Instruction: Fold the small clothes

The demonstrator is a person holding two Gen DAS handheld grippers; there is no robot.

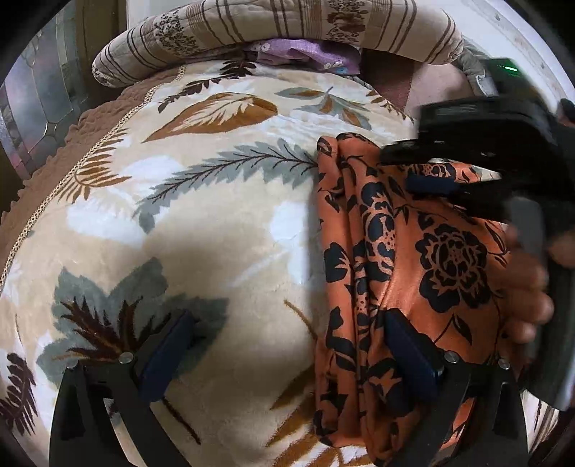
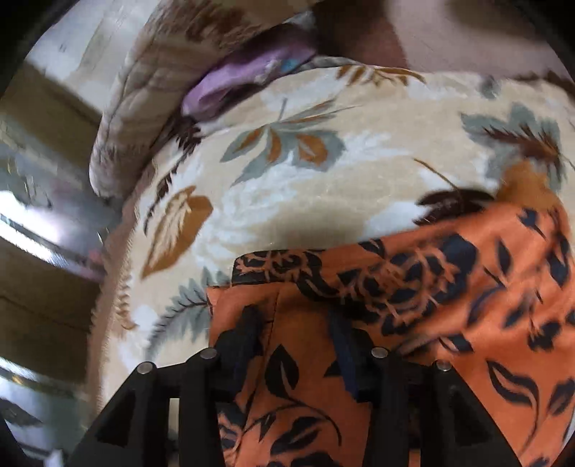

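Slippery orange satin garment with black flowers (image 2: 413,323) may unfold: right gripper (image 2: 298,334) straddles its fold, jaws part-open; left gripper (image 1: 291,355) wide, empty.

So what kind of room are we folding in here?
Most likely a bedroom: the work surface is a bed under a plush leaf-print blanket, with a rolled striped quilt at its far end. The orange floral garment lies on the blanket.

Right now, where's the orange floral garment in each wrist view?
Left wrist: orange floral garment fills the right half, bunched in folds.
Right wrist: it fills the bottom right, reaching the bottom centre.
Shared landmark: purple cloth under the striped quilt at the top.
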